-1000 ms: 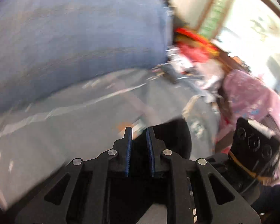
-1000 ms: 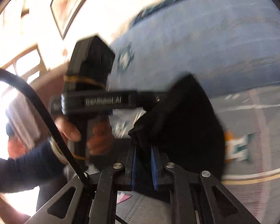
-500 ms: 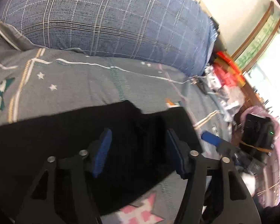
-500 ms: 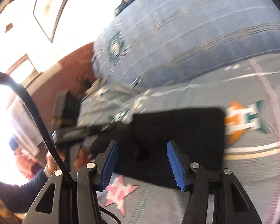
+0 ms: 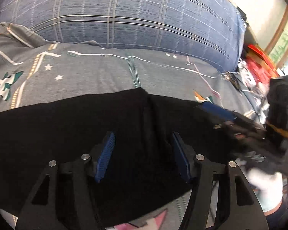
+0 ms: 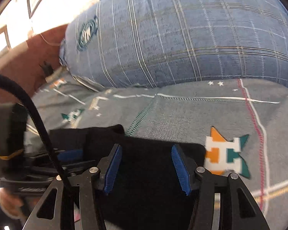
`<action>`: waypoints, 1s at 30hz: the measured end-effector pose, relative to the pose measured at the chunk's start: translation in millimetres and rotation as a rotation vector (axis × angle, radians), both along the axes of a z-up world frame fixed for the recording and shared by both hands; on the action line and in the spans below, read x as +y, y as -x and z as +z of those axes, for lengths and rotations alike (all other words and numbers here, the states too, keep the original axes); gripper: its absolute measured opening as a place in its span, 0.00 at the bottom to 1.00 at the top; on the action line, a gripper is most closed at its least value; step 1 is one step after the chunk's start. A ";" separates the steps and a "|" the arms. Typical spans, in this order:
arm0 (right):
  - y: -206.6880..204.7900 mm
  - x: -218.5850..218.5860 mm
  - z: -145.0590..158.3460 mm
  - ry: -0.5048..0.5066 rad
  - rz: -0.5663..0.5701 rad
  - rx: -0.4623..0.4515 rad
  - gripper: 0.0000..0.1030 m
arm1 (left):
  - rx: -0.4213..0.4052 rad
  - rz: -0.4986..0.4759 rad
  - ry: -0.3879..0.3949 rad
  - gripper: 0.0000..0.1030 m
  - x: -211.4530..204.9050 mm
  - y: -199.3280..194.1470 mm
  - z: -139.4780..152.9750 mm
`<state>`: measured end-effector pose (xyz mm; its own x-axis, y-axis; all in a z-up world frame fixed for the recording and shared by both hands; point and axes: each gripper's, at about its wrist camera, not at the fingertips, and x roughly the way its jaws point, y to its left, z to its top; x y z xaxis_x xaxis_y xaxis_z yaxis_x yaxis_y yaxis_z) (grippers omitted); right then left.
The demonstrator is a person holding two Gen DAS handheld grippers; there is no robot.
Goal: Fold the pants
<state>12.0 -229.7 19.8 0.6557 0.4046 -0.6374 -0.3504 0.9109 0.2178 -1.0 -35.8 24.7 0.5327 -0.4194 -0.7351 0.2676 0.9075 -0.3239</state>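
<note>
The black pants (image 5: 71,130) lie flat and folded on the grey patterned bed sheet (image 5: 105,72). My left gripper (image 5: 143,153) is open just above the pants, its blue pads apart and holding nothing. My right gripper (image 6: 146,168) is open over the pants (image 6: 149,187) near their right edge, also empty. The right gripper shows blurred at the right of the left wrist view (image 5: 230,122). The left gripper shows at the left of the right wrist view (image 6: 38,159).
A large blue plaid pillow (image 5: 124,17) lies behind the pants, also in the right wrist view (image 6: 182,34). Red and white clutter (image 5: 257,65) sits at the far right beside the bed. A brown headboard (image 6: 28,61) stands at the left.
Both grippers were shut on the pants and lifted them a second ago. They laid the pants down on the sheet and opened. Now both hover open over the folded pants.
</note>
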 end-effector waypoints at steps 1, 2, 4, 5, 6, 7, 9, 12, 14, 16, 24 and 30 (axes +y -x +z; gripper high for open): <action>-6.7 6.9 -7.9 0.026 0.004 0.008 0.51 | -0.006 0.004 -0.012 0.58 1.6 1.1 0.2; -9.6 11.0 -11.9 0.052 0.004 0.004 0.52 | -0.016 0.010 -0.030 0.58 3.7 2.9 0.4; -7.6 16.1 -12.5 0.085 0.009 -0.040 0.53 | -0.019 0.014 -0.035 0.58 7.7 5.7 -0.7; -7.9 15.8 -11.1 0.086 0.008 -0.032 0.53 | -0.014 0.012 -0.024 0.58 11.1 7.8 -1.6; -8.2 13.1 -9.3 0.072 0.006 -0.023 0.53 | -0.013 0.012 -0.019 0.58 12.6 9.2 -1.7; -6.1 9.9 -6.9 0.057 0.002 -0.014 0.53 | -0.012 0.015 -0.015 0.58 14.3 10.4 -1.3; -1.5 4.2 -2.6 0.016 -0.009 0.002 0.53 | -0.015 0.026 -0.013 0.58 20.5 15.3 0.5; 11.6 2.8 4.4 -0.037 -0.007 0.000 0.53 | -0.032 0.045 -0.018 0.58 25.1 21.3 6.3; 20.3 7.0 5.5 -0.064 0.006 0.000 0.53 | -0.060 0.069 -0.041 0.58 27.7 25.6 11.4; 27.3 15.1 4.4 -0.078 0.030 0.004 0.53 | -0.080 0.084 -0.055 0.58 30.5 28.8 15.2; 31.9 44.3 0.7 0.003 0.064 0.044 0.55 | -0.147 0.132 -0.102 0.58 47.6 45.9 27.4; 39.7 56.2 26.0 -0.035 0.097 0.008 0.55 | -0.130 0.173 -0.085 0.58 69.6 52.2 26.0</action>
